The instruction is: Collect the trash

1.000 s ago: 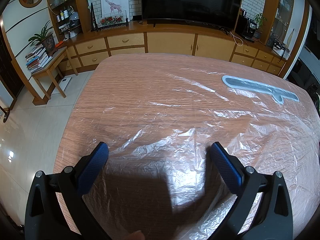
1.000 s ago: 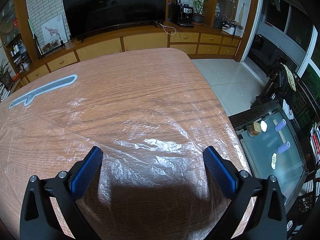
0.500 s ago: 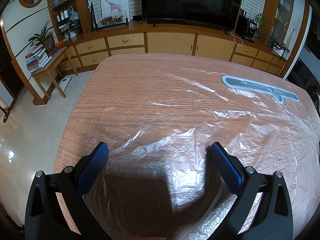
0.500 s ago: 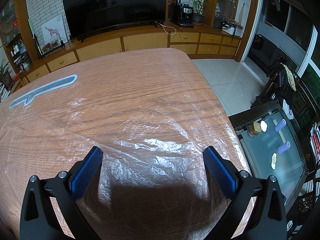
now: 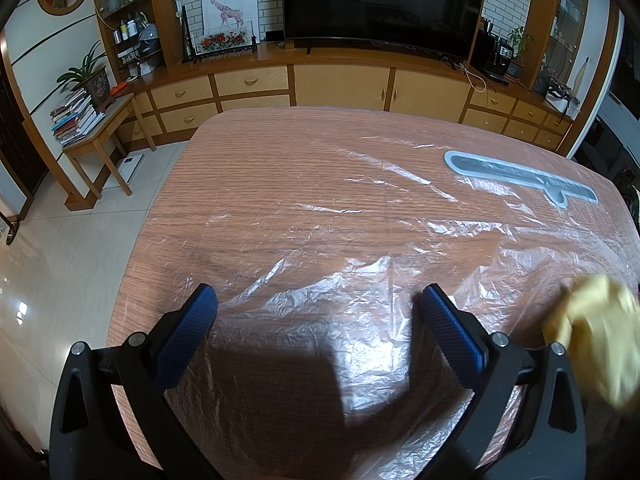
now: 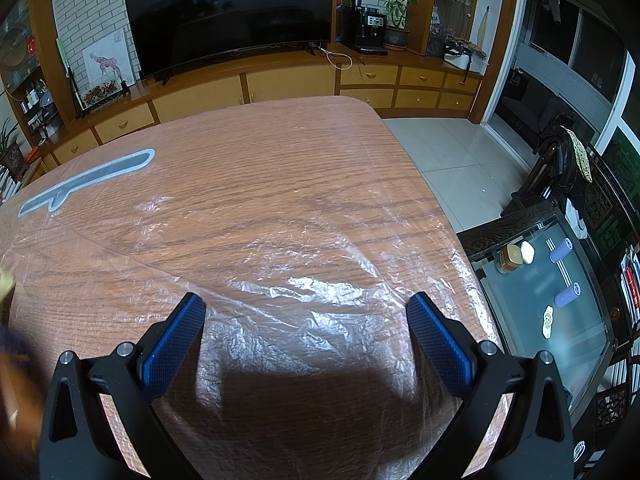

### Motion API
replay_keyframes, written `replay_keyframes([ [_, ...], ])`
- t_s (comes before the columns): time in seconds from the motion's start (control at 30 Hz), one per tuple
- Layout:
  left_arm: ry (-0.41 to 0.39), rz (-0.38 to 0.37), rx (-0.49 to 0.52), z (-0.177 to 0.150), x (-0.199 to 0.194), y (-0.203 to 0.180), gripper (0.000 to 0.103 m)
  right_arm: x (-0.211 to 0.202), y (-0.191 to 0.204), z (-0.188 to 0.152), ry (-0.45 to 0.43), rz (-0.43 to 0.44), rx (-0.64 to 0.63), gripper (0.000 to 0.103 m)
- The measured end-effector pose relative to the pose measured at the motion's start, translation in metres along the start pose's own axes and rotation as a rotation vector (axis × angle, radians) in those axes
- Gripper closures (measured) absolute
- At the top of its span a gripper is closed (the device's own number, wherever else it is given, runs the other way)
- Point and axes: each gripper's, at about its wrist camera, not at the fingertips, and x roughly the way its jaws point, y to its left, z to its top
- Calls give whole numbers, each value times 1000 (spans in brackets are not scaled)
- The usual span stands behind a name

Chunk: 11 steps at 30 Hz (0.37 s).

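A clear crinkled plastic sheet (image 5: 340, 248) covers the wooden table (image 5: 248, 160); it also shows in the right wrist view (image 6: 312, 280). A blurred yellow crumpled thing (image 5: 596, 332) is at the right edge of the left wrist view, above the sheet; a sliver of it shows at the left edge of the right wrist view (image 6: 5, 284). My left gripper (image 5: 318, 304) is open and empty over the near part of the sheet. My right gripper (image 6: 306, 312) is open and empty over the table's near right part.
A grey strip with a tab (image 5: 520, 178) lies under the sheet at the far side, also in the right wrist view (image 6: 88, 182). A TV cabinet (image 5: 340, 80) stands behind the table. A glass coffee table (image 6: 548, 292) is on the right, a side table with books (image 5: 92, 128) on the left.
The blurred yellow thing has come into view at the right of the left wrist view and the left edge of the right wrist view. Both grippers have stayed still and open.
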Motion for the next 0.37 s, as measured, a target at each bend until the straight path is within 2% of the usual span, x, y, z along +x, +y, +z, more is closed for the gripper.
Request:
replay_keyframes([
  [0.37, 0, 0, 0, 0, 1, 0, 1, 0, 0, 0, 0, 0, 0, 4],
])
